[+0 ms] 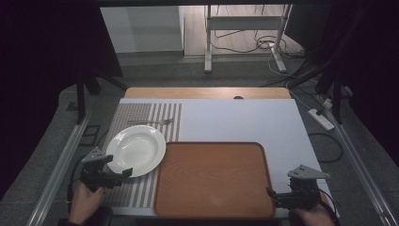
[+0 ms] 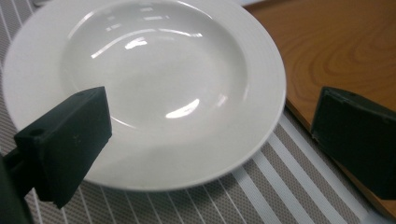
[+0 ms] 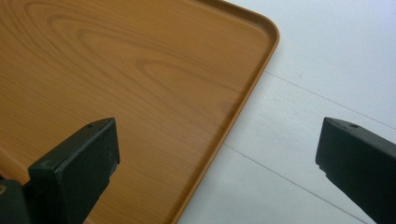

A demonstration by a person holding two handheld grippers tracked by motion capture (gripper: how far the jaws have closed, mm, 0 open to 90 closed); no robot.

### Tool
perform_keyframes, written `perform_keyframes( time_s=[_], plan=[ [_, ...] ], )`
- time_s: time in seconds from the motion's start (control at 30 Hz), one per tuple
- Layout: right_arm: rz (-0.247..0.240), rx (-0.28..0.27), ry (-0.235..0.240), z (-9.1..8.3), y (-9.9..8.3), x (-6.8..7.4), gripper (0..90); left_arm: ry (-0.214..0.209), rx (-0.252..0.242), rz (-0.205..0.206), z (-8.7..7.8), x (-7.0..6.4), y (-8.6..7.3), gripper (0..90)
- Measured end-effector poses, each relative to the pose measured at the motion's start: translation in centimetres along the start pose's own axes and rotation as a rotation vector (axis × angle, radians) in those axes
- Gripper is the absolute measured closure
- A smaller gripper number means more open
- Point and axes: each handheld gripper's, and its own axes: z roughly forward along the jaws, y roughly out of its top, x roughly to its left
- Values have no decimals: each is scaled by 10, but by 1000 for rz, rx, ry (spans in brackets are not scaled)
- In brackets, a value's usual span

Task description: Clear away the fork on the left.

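Observation:
A white deep plate [image 1: 135,149] [image 2: 154,70] rests on a grey striped placemat [image 1: 141,115] [image 2: 280,186] at the table's left. A fork [image 1: 151,122] lies just beyond it. An empty wood-grain tray [image 1: 214,179] [image 2: 341,42] [image 3: 116,70] sits at the front centre, beside the plate. My left gripper [image 1: 120,165] [image 2: 212,121] is open at the plate's near rim, one jaw over the rim and the other near the tray's edge. My right gripper [image 1: 278,194] [image 3: 219,140] is open, its jaws on either side of the tray's near right edge, with nothing held.
A white tabletop [image 1: 235,117] [image 3: 327,70] lies beyond and right of the tray, with a wooden strip [image 1: 207,92] at its far edge. Metal rails [image 1: 61,165] run down both sides. A stand and cables [image 1: 263,44] are on the floor behind.

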Motion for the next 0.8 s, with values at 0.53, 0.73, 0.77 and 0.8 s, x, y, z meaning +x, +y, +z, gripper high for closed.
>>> perform_keyframes(
  time_s=[0.53,0.73,0.77,0.8],
  plan=[
    [-6,10,-3,1,0,1,3,39,-6,-59,20,33,24,0],
    [-8,12,-3,1,1,1,3,77,3,-90,27,50,34,0],
    [-7,12,-3,1,1,1,3,77,3,-90,27,50,34,0],
    [-7,13,-3,1,1,1,3,83,2,-96,29,56,37,0]
  ],
)
